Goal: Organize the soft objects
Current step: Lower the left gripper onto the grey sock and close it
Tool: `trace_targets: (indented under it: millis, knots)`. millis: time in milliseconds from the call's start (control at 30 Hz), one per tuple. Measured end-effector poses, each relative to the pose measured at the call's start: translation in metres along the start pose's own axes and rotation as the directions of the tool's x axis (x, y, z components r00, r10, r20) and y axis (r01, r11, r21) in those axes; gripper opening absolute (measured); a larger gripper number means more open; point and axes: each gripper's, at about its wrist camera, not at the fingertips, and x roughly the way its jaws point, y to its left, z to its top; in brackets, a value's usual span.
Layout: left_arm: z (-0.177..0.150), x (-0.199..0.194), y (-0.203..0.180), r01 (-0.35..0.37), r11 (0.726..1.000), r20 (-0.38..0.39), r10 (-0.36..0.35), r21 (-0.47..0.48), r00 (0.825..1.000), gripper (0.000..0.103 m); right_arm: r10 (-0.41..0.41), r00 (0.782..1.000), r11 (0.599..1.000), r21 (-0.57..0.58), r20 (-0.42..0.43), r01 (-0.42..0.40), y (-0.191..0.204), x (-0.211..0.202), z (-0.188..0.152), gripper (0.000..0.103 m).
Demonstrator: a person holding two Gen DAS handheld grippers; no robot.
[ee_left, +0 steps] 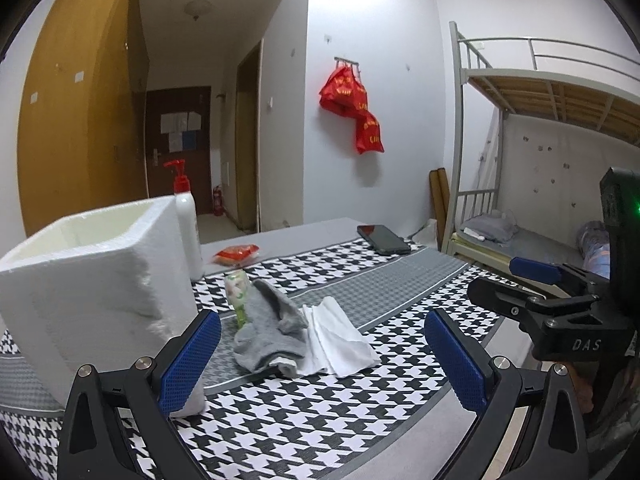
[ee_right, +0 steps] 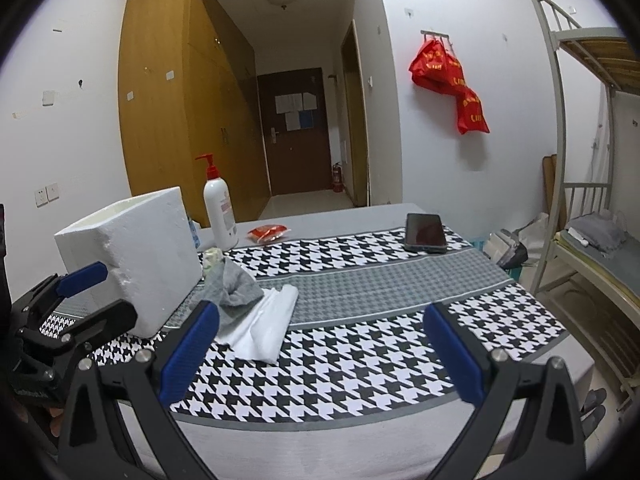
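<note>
A crumpled grey sock (ee_left: 268,328) (ee_right: 234,284) lies on the houndstooth tablecloth (ee_left: 320,404) (ee_right: 340,368). A folded white tissue (ee_left: 336,336) (ee_right: 264,324) overlaps its right side. A small green and white packet (ee_left: 238,292) (ee_right: 212,258) sits just behind the sock. A white foam box (ee_left: 92,280) (ee_right: 140,256) stands open-topped to the left. My left gripper (ee_left: 322,320) (ee_right: 100,292) is open and empty, close in front of the sock and beside the box. My right gripper (ee_right: 322,314) (ee_left: 504,280) is open and empty, to the right of the pile.
A white pump bottle (ee_left: 188,232) (ee_right: 218,212) stands behind the box. A red snack packet (ee_left: 236,254) (ee_right: 268,233) and a black phone (ee_left: 384,239) (ee_right: 425,233) lie at the table's far side. A metal bunk bed (ee_left: 540,92) (ee_right: 580,200) is on the right.
</note>
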Motion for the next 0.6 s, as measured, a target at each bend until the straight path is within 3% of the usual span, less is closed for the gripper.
trace_targets:
  millis: [367,600]
  knots:
    - [0.006,0.032,-0.003,-0.009,0.999,-0.064,0.007,-0.034,0.998,0.102,0.002,1.0,1.0,0.0,-0.027,-0.002,-0.014,0.017,-0.004,0.103]
    - [0.011,0.054,-0.001,-0.068,0.997,-0.093,0.065,-0.032,0.994,0.102,0.019,0.999,1.0,0.0,-0.04,-0.019,-0.021,0.03,-0.003,0.103]
